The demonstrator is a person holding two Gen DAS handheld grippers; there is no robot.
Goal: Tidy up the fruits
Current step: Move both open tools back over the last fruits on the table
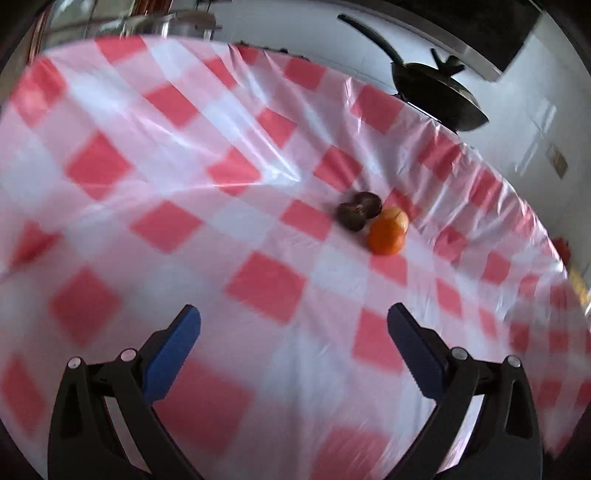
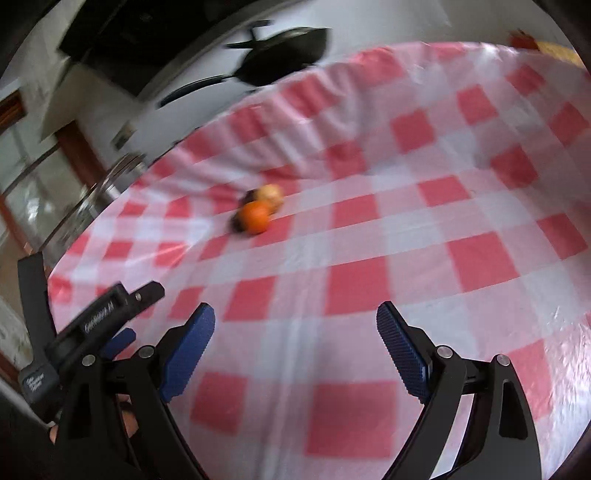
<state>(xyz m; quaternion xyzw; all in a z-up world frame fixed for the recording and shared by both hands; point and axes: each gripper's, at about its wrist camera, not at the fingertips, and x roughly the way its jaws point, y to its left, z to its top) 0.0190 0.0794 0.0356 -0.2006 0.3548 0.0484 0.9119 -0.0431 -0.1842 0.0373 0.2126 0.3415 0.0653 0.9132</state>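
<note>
A small cluster of fruits lies on the red-and-white checked tablecloth [image 1: 155,122], near its far edge. It holds an orange [image 1: 386,238], two dark round fruits [image 1: 358,213] touching it, and a pale yellow-red fruit [image 1: 400,217] behind. My left gripper [image 1: 293,319] is open and holds nothing, well short of the cluster. The right wrist view shows the same orange [image 2: 255,218] and pale fruit [image 2: 272,195], with a dark fruit [image 2: 238,226] mostly hidden behind them. My right gripper [image 2: 295,314] is open with nothing between its fingers, far from the fruits. The left gripper [image 2: 129,317] shows at the lower left.
A black frying pan [image 1: 436,98] sits beyond the table's far edge, also seen as the pan [image 2: 284,55] in the right wrist view. Shiny metal pots [image 1: 177,24] stand past the back left. Red and yellow items [image 2: 532,42] lie at the table's far right edge.
</note>
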